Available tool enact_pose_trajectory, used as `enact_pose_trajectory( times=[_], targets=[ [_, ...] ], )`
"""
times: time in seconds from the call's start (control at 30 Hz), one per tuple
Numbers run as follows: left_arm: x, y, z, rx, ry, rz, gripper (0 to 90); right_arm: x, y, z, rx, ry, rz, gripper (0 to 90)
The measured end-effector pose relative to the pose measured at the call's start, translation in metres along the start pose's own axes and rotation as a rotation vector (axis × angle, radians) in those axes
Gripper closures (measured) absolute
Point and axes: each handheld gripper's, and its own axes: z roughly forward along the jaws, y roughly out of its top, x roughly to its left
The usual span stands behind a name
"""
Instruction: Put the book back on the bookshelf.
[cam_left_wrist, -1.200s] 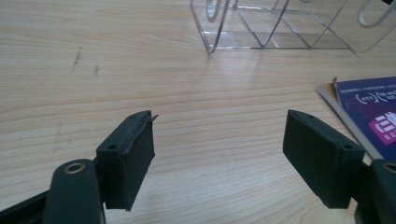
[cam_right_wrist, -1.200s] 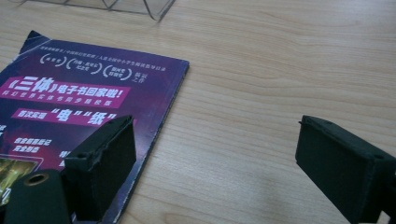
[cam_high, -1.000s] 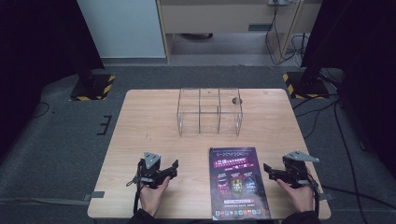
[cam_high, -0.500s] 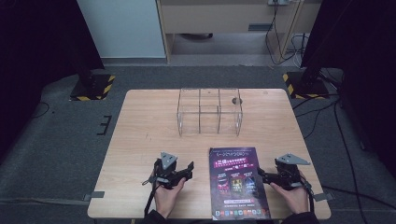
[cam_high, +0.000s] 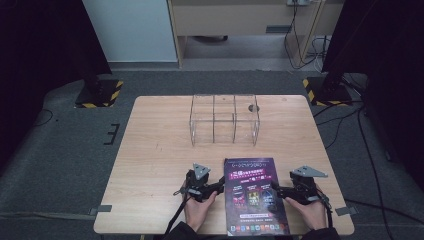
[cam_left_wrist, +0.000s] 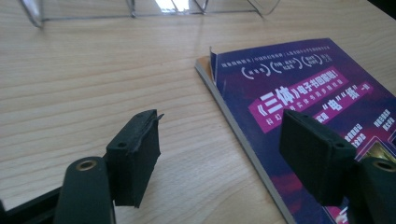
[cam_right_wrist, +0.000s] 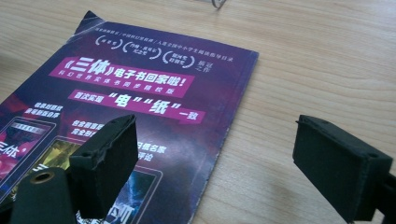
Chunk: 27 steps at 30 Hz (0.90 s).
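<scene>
While both grippers flank the book (cam_high: 255, 197) lying flat at the near edge of the table (cam_high: 160, 150), I'm lining up for a two-sided pickup. My left gripper (cam_high: 218, 186) sits at the book's left edge, jaws apart and just been narrowing a little, one pad (cam_left_wrist: 135, 154) over bare wood, the other above the cover; nothing is pinched. My right gripper (cam_high: 276, 189) waits at the right edge, jaws wide, straddling that edge. I'd drop each lower pad to the wood and slide it under before squeezing. That curled cover corner could catch. The clear rack (cam_high: 224, 119) stands well beyond.
</scene>
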Motion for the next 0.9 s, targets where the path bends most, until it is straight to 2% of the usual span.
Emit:
enact_pose_trajectory(
  times=[0.13,0.4,0.63,0.9],
  targets=[
    [-0.005,-0.001,0.007,0.007,-0.01,-0.013,30.8,0.003,0.0,0.003,0.003,0.007,-0.003,13.0],
    [-0.011,-0.004,0.016,0.038,-0.018,-0.009,35.0,0.008,-0.003,0.009,0.034,0.029,-0.011,13.7],
    [-0.016,-0.007,0.023,0.058,-0.046,-0.03,37.4,0.01,-0.006,0.014,0.04,0.037,-0.015,15.5],
    [-0.022,-0.006,0.027,0.055,-0.054,-0.04,38.7,0.008,-0.008,0.017,0.043,0.042,-0.002,17.1]
  ],
)
